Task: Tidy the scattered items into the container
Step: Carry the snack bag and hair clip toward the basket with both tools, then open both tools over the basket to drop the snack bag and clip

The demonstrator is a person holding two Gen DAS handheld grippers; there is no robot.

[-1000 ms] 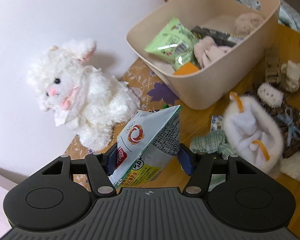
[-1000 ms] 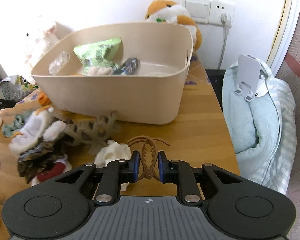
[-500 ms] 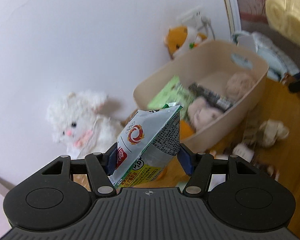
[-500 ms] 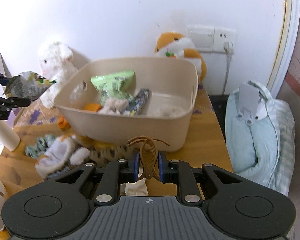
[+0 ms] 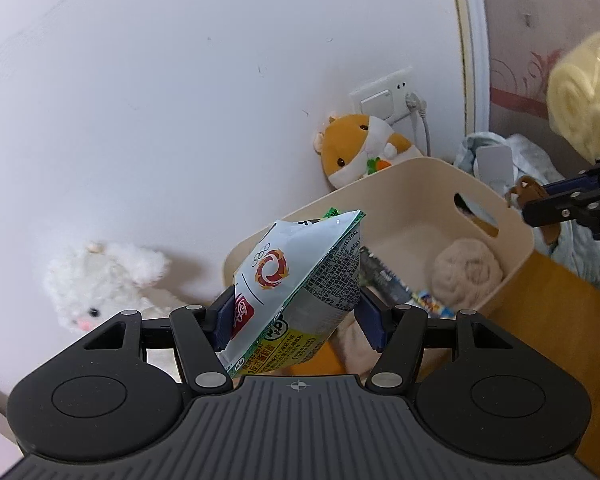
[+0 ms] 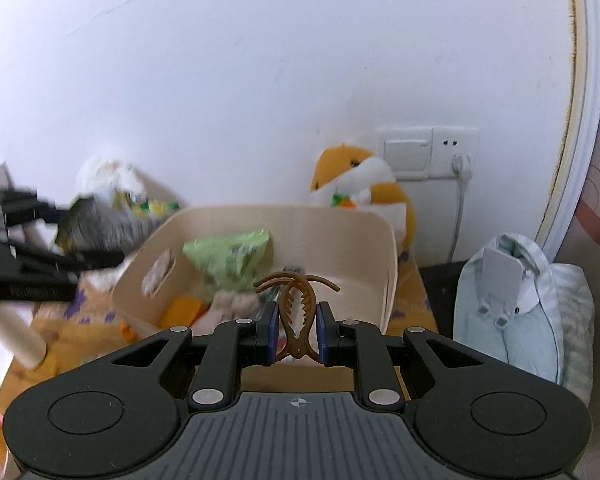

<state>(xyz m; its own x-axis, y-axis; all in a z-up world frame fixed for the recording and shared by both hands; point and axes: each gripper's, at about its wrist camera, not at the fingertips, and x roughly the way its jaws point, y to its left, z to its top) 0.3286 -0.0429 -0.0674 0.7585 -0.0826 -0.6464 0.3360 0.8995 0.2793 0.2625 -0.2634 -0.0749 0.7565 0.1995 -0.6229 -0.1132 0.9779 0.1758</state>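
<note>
Carry phase: two items in grasp, approaching the container.

Left hand-held gripper point(image 5: 296, 322) is clamped on a snack packet point(image 5: 296, 292), which stands tilted between its pads, near the left rim of the beige container point(image 5: 512, 276). Right hand-held gripper point(image 6: 297, 334) is clenched on a brown hair claw point(image 6: 296, 312), pinched upright at its hinge end just short of the container's near wall. Risk: the packet is soft and glossy and could slide out of the pads or, released early, drop on the bench outside the rim. Risk: the claw is held on a narrow, curved section; a tilt may twist it free. Both hand-held grippers converge on one container, so they could collide over it.
</note>
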